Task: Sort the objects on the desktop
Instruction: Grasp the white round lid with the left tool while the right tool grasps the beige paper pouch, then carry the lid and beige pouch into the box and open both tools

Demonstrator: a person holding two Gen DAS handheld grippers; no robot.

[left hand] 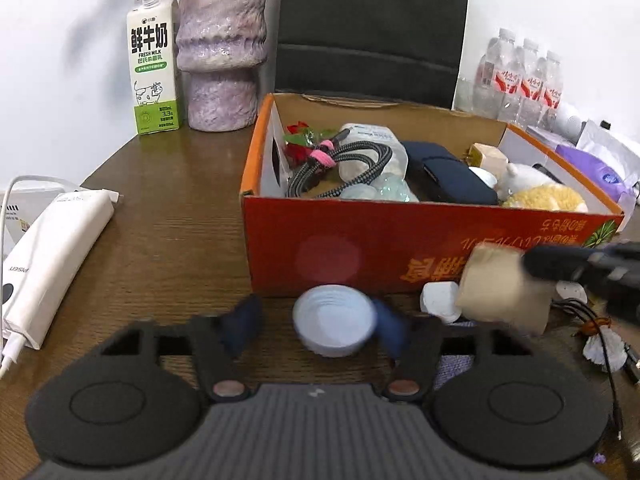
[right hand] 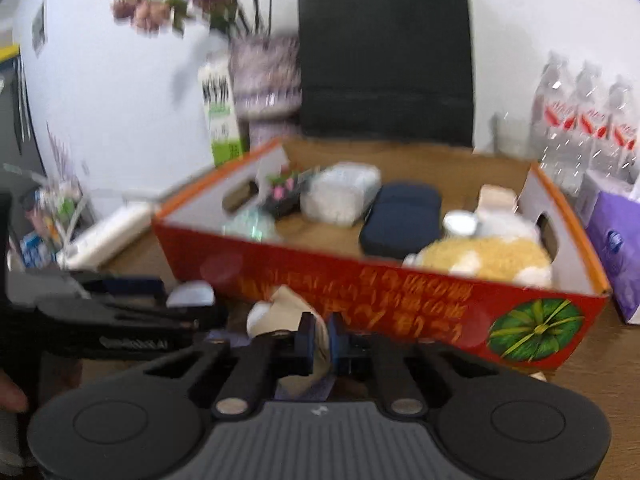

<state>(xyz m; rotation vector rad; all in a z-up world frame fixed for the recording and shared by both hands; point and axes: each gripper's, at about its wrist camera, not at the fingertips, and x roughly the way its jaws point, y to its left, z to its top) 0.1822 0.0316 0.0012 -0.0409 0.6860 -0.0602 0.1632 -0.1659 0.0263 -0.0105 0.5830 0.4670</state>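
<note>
Brown wooden counter (left hand: 168, 208) carries an orange cardboard box (left hand: 360, 248) of sundries. Before it, the left claw (left hand: 320, 324), jaws partway in, brackets a pale blue cup (left hand: 334, 320); contact is unclear. The right claw (right hand: 320, 344) is pinched tight on a tan paper wrapper (right hand: 286, 308). Milk carton (left hand: 154, 64) and purple vase (left hand: 222, 48) stand behind.

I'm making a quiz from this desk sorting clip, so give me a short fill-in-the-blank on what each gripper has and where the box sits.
1. The left gripper has a small pale ____ between its fingers.
2. The right gripper is shut on a crumpled piece of brown ____.
3. The milk carton stands beside a ____ vase.
4. The orange box sits on a ____ table.

Missing words: cup; paper; purple; wooden
</note>
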